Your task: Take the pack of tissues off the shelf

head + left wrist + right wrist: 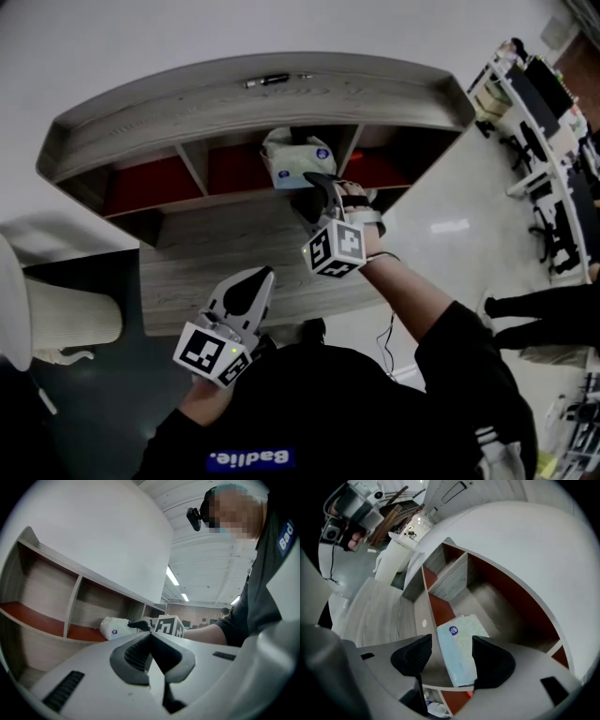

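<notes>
Tissue pack (296,159) lies in mid bay of shelf (253,89), on its red floor near front edge, so easy to reach. R tool (317,183) wide open, jaws either side of pack w/o pressing; prob lined up to clamp. L tool (246,292) closed, empty, parked low over surface (187,272), out of way.

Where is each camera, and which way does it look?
Head view: on the person's head, looking down at shelf, pack of tissues, left gripper, right gripper, an arm.
Left gripper view: on that gripper, facing the shelf past shut fingers; person's arm shows.
Right gripper view: on that gripper, facing into the shelf, pack between open fingers.
All share the pack of tissues.
</notes>
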### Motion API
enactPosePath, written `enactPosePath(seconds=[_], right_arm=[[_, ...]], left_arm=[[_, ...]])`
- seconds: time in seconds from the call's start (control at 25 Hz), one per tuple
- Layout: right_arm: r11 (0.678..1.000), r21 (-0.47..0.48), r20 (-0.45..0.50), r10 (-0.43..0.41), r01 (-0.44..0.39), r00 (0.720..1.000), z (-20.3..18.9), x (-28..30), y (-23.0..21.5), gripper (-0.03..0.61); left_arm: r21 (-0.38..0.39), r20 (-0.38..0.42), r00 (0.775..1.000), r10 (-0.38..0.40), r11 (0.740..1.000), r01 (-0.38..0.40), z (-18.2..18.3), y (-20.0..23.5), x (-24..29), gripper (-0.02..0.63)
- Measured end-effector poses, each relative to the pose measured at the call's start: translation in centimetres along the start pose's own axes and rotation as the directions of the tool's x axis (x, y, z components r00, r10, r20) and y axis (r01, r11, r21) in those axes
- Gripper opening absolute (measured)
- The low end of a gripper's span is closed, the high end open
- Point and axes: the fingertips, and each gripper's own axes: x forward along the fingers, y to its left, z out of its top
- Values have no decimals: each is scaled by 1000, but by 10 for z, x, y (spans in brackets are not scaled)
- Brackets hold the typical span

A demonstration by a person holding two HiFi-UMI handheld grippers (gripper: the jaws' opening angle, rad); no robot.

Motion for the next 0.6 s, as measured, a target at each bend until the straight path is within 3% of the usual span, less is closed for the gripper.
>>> enactPosePath(seconds=[0.24, 0.6], right_arm=[[988, -154, -101, -37, 21, 994, -13, 25, -5, 284], [959, -270, -254, 13, -84, 967, -32, 53, 7, 304]], left_arm=[[4, -7, 1000, 4, 1000, -4, -2, 1, 0, -2], [5, -17, 999, 30, 1000, -30, -4, 4, -8, -2]])
